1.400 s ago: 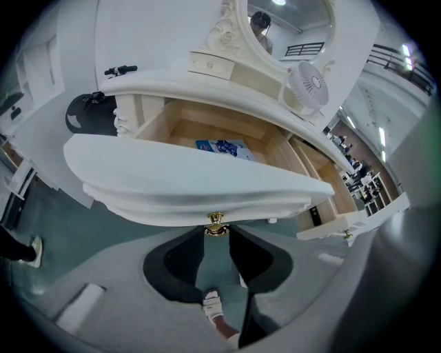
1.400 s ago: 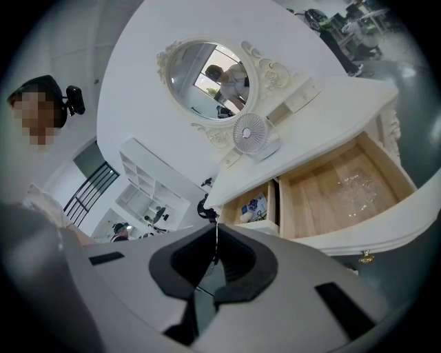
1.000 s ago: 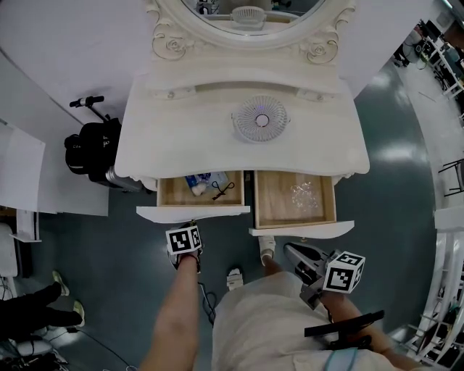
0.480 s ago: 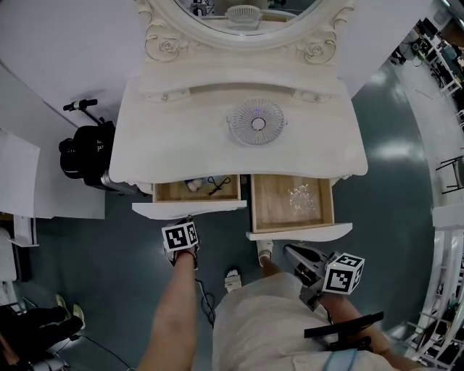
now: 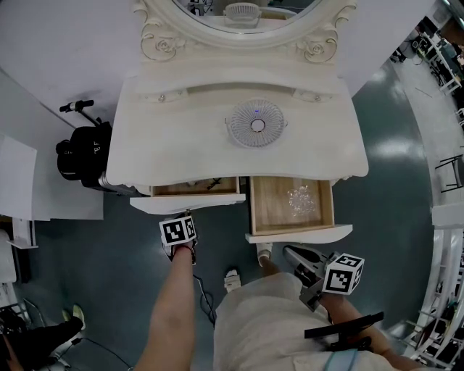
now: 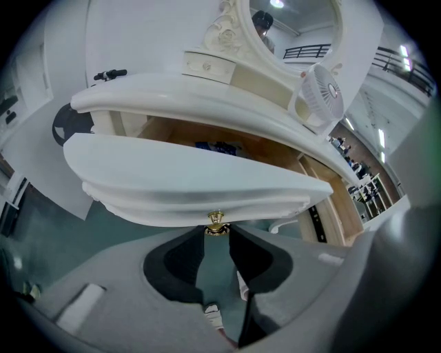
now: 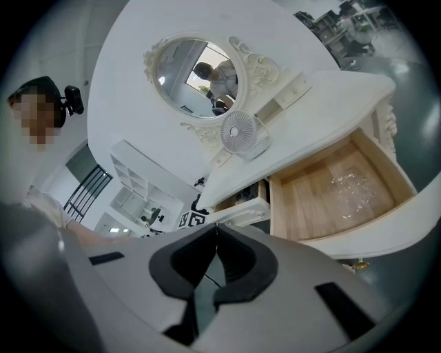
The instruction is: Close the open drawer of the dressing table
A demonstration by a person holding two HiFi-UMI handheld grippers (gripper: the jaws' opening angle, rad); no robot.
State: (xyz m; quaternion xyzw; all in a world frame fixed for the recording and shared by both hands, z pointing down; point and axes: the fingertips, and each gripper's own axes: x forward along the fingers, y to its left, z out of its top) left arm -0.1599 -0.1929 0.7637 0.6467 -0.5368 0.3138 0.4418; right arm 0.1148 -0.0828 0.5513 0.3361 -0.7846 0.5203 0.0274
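Close to the person's body, the right gripper (image 7: pixel 216 229) hangs with its jaws pressed together, empty. The left gripper (image 6: pixel 217 233) pinches the gold knob (image 6: pixel 216 221) of the left drawer (image 5: pixel 187 205), which is nearly shut. The right drawer (image 5: pixel 299 234) stands wide open under the dressing table (image 5: pixel 181 145).

We count one counter (image 5: pixel 181 145). Under its top are two drawers: a left drawer (image 5: pixel 190 203) and a right drawer (image 5: pixel 268 210). On it stands one fan (image 5: pixel 257 124), behind it one mirror (image 5: pixel 217 11). Before it are two: the left hand-held gripper (image 5: pixel 187 216) and the right hand-held gripper (image 5: pixel 288 251).
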